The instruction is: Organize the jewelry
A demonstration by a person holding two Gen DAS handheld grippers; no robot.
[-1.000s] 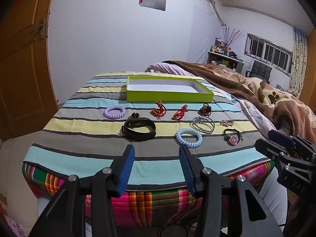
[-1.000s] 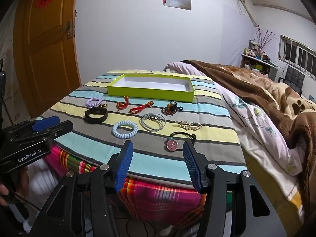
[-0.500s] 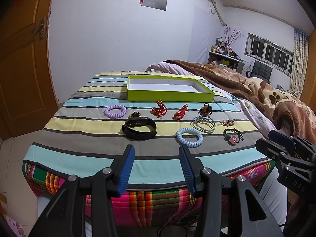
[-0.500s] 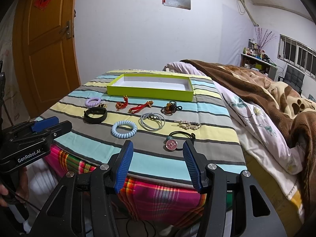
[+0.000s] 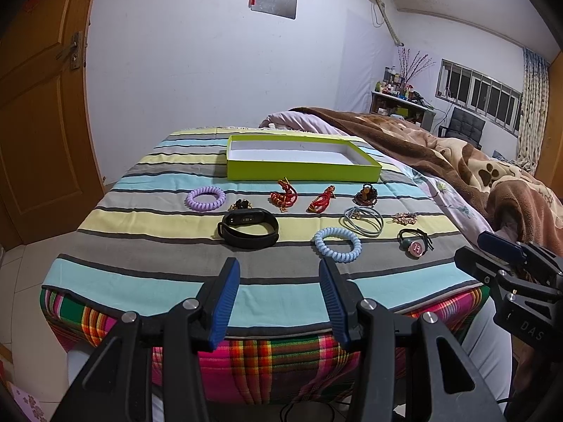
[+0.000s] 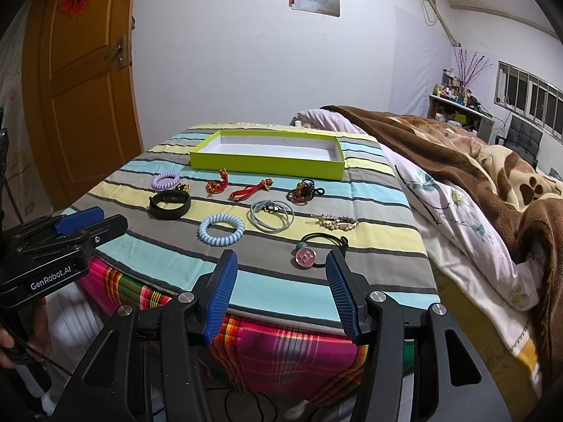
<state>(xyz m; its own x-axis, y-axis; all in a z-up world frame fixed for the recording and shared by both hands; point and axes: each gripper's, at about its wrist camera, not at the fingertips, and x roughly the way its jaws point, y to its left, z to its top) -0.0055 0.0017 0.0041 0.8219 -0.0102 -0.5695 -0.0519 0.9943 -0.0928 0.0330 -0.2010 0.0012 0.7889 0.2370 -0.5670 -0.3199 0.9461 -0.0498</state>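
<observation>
A wooden door (image 6: 81, 81) fills the frame's left. A brown paw-print blanket (image 6: 492, 161) spreads at right, and a window (image 5: 478, 88) sits upper right.

So the striped cloth (image 5: 147, 281) over the table has a lime-green tray (image 5: 302, 170) at the back, then a purple coil tie (image 5: 206, 198), red cords (image 5: 284, 197), black band (image 5: 250, 227), blue coil tie (image 5: 337, 244), grey loops (image 5: 364, 221) and a pink-button tie (image 5: 415, 242) scattered nearer the front.
</observation>
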